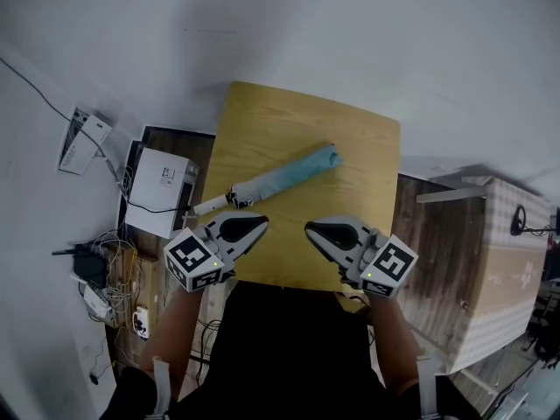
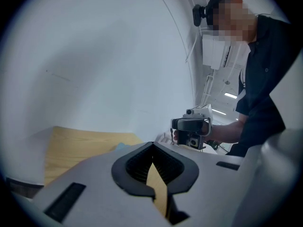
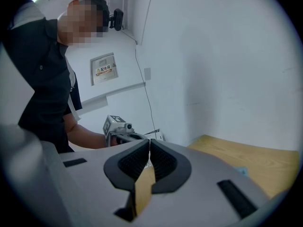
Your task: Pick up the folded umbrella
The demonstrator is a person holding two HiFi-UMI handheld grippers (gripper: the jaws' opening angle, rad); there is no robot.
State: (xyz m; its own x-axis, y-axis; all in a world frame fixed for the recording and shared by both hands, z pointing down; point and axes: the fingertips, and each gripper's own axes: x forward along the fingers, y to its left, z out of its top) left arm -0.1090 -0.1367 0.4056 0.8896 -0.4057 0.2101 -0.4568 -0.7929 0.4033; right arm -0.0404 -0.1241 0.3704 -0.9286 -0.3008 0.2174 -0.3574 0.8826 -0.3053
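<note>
A folded light-blue umbrella with a white handle lies slantwise on the square wooden table. My left gripper and right gripper hover over the table's near edge, tips turned toward each other, just in front of the umbrella and apart from it. Both are shut with nothing between the jaws. In the left gripper view the shut left gripper faces the right gripper; a sliver of umbrella shows. In the right gripper view the shut right gripper faces the left gripper.
Left of the table a white box sits on a dark stand among cables, with a power strip on the floor. A pale crate stands at the right. A white wall lies beyond the table.
</note>
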